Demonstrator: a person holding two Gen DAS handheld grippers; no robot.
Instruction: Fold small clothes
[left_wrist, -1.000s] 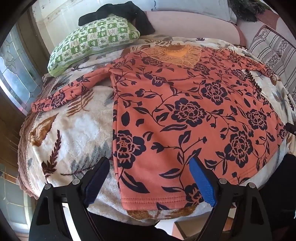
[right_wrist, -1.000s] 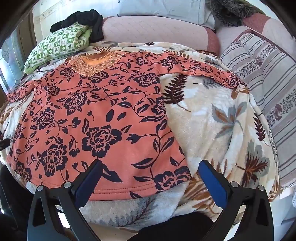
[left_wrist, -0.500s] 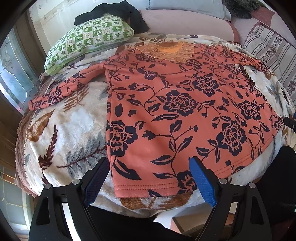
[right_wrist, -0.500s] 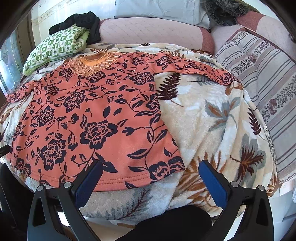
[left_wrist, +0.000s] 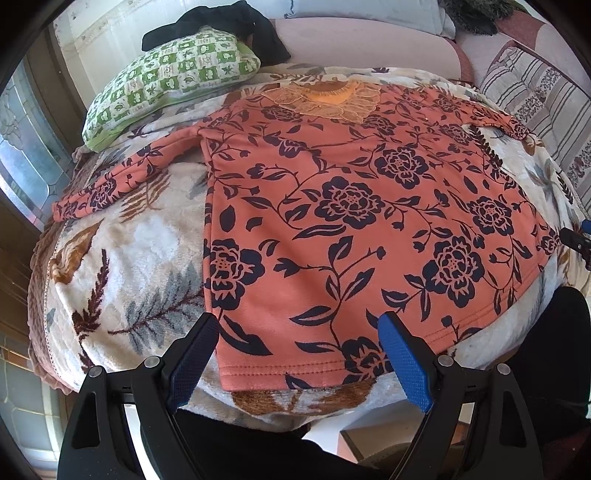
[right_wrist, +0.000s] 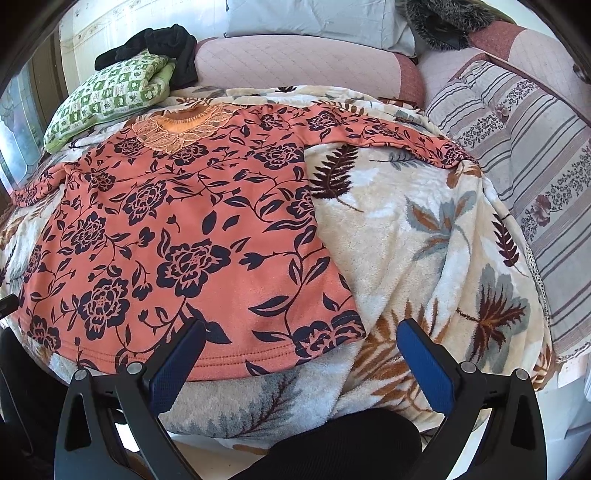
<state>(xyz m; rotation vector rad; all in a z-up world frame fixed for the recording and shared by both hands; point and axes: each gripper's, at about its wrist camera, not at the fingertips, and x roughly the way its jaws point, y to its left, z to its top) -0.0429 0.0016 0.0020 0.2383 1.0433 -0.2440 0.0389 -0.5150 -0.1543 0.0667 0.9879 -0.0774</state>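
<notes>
Flat on the leaf-patterned blanket (right_wrist: 424, 236) lies an orange top (left_wrist: 351, 221) printed with dark flowers, lace at its collar, both sleeves spread outward, hem nearest the cameras. Left gripper (left_wrist: 299, 354) and right gripper (right_wrist: 301, 350) hover at its lower corners, jaws spread wide, grasping nothing.

Top (left_wrist: 351, 229) lies flat on blanket (left_wrist: 122, 266), hem toward the grippers, collar at the far side, sleeves spread left and right. Pillow (left_wrist: 166, 77) behind it at far left, dark garment (left_wrist: 221, 18) on the pillow. Striped cushion (right_wrist: 535, 155) to the right of the blanket.
</notes>
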